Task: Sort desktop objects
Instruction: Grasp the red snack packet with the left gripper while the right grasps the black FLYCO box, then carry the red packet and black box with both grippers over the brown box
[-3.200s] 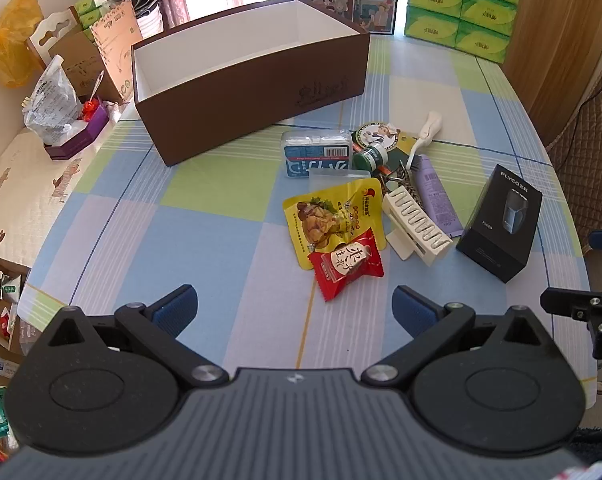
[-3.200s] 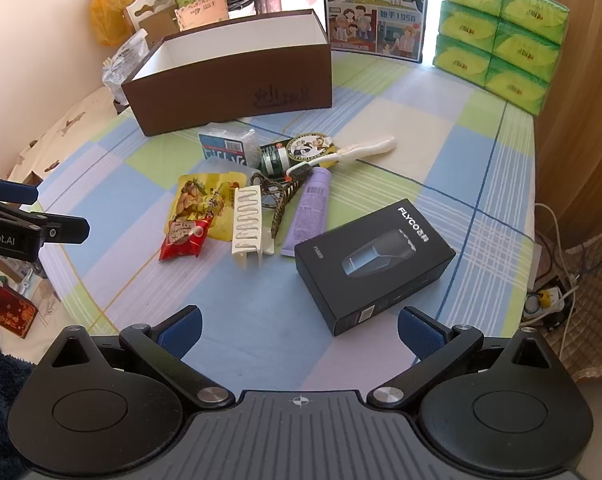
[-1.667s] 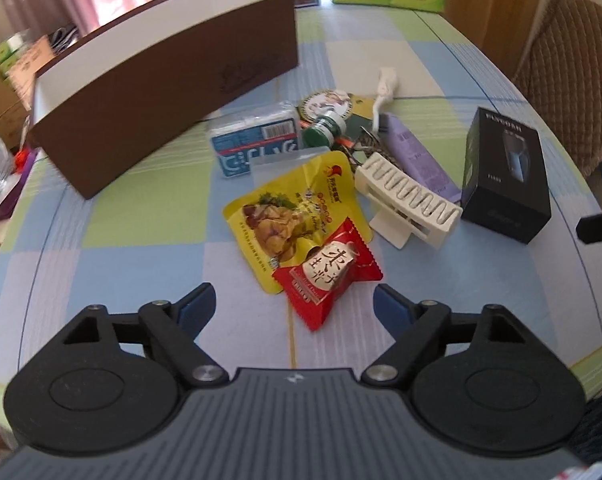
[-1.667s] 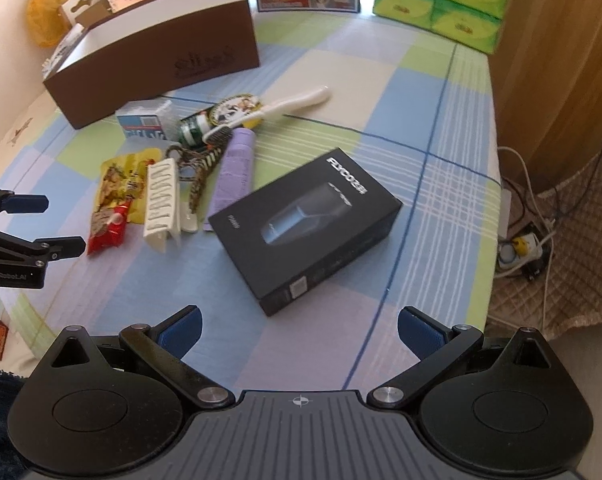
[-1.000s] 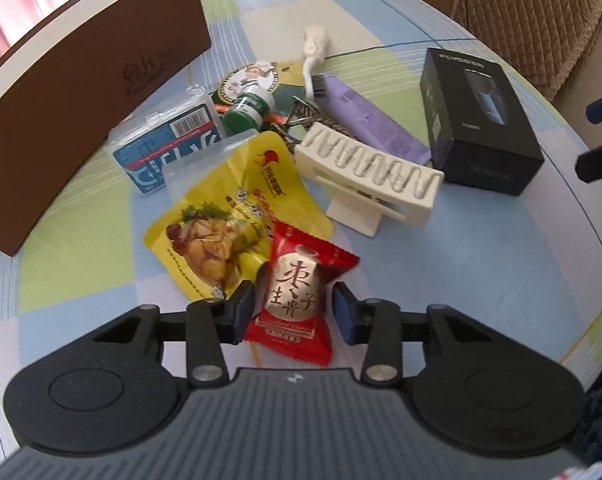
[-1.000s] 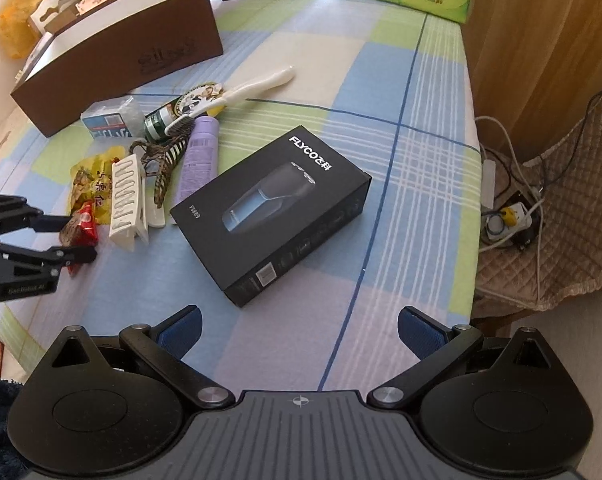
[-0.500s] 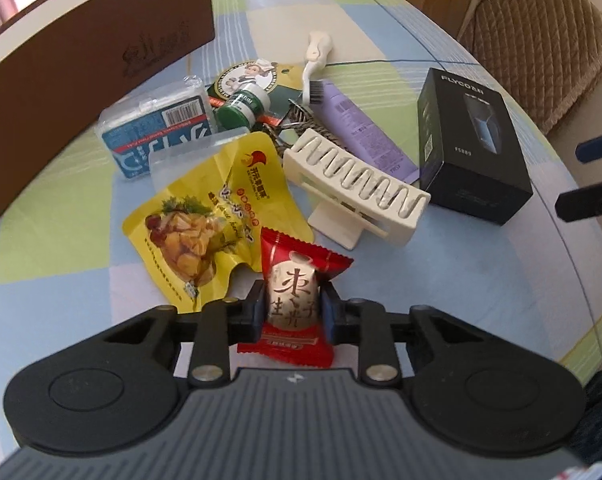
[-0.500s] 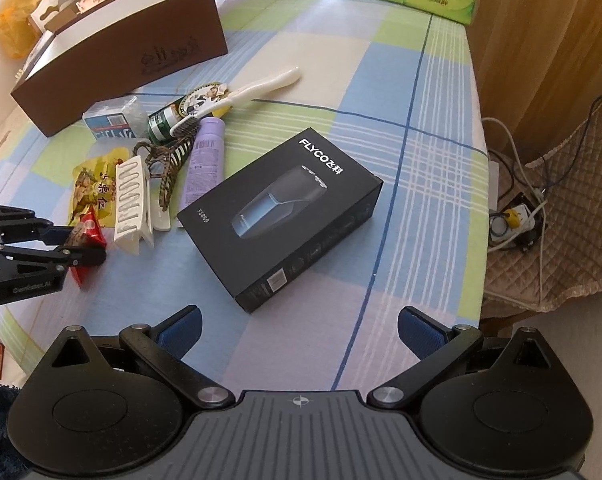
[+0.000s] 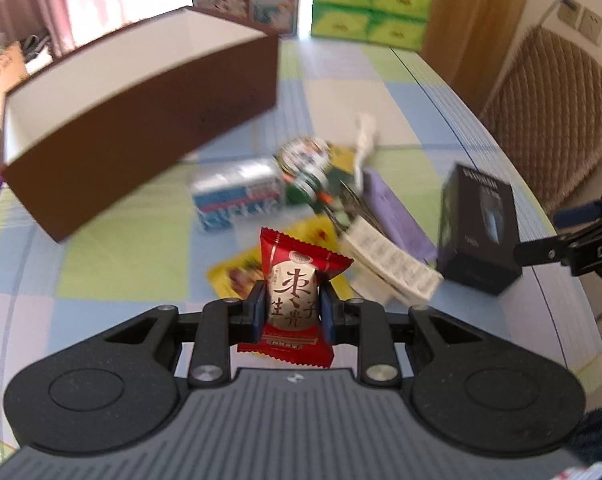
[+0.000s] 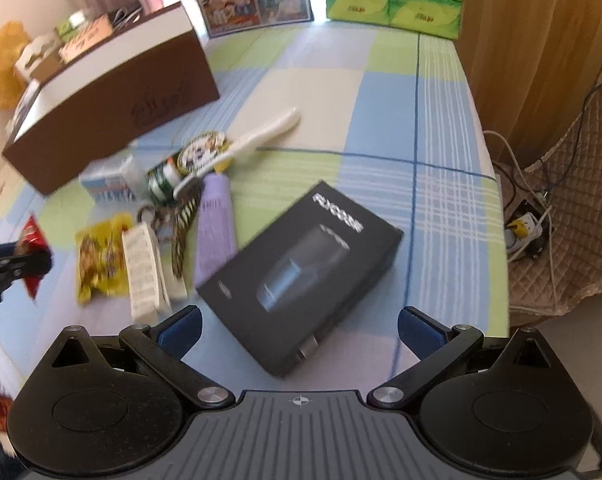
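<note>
While the small red foil snack packet w/ white label is pinched mid-body between the fingers of the left gripper, it is held clear of the desk, above the yellow snack pouch. Seen from the right wrist view, the same packet sits at the far left edge, off the checked cloth.

Risks, left to right: the long brown cardboard box w/ white lining is judged the likely drop spot, approx. up and left of the packet; its near wall could be clipped if the carry is kept low. The packet is slippery foil gripped only across its puffed middle, so it could slide or twist out on a fast swing. The white ridged plastic holder lies near, just right of the packet. The black shaver box lies close under the right gripper, so it could be knocked by a careless descent.

Pose: the left gripper is angled steeply down, pic blurred. The right gripper's fingers are spread wide, nothing between them, pointed down over the black box.
</note>
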### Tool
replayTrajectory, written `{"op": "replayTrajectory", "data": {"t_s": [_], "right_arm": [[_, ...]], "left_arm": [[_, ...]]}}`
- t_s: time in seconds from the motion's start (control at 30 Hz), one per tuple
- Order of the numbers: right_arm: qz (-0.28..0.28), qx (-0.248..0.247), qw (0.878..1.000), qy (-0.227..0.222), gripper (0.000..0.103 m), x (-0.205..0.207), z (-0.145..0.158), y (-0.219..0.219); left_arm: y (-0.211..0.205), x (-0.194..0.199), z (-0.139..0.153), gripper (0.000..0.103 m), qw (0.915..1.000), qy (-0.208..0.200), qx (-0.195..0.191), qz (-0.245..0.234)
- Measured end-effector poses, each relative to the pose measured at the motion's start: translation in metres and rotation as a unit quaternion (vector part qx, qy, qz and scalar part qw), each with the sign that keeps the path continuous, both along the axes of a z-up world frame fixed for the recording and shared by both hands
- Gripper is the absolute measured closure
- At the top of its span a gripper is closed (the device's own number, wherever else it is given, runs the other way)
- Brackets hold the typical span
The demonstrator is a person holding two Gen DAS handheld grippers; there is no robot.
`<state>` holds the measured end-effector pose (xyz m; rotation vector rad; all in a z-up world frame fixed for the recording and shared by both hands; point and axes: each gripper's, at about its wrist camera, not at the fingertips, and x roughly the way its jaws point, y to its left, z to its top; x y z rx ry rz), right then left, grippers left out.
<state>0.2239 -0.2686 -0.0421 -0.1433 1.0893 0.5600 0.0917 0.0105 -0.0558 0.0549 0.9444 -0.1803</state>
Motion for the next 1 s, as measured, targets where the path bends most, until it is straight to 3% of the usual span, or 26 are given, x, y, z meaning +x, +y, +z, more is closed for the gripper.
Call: {"op": "replayTrajectory", "data": {"t_s": [0.27,0.3,0.43,0.53,0.57,0.7,0.8,1.0], "right_arm": [[-0.118,0.006,0.993,0.004,0.002,0.031,-0.015,0.027],[-0.135,0.003,0.991,0.004,0.002,0.036,-0.018,0.029],[-0.154,-0.015,0.988,0.009,0.002,0.047,-0.028,0.036],[-0.148,-0.036,0.988,0.009,0.002,0.049,-0.035,0.037],[-0.14,-0.036,0.99,0.008,0.006,0.049,-0.037,0.037],[-0.064,-0.052,0.996,-0.021,0.02,0.04,-0.032,0.035],[-0.023,-0.06,0.998,-0.022,0.022,0.036,-0.03,0.03],[-0.037,-0.059,0.997,-0.018,0.021,0.033,-0.028,0.025]], "left_arm": [[0.037,0.016,0.013,0.081,0.999,-0.012,0.002,0.042],[0.04,0.017,0.014,0.081,0.9978,-0.011,0.001,0.065],[0.053,0.02,0.013,0.081,0.9978,-0.008,0.001,0.066],[0.061,0.023,0.01,0.081,0.9975,-0.003,-0.004,0.07],[0.064,0.024,0.01,0.081,0.9975,-0.002,-0.005,0.071],[0.074,0.026,0.006,0.081,0.9973,0.005,-0.006,0.073],[0.08,0.027,0.003,0.081,0.9971,0.014,-0.01,0.074],[0.092,0.025,0.0,0.081,0.9966,0.023,-0.012,0.079]]}}
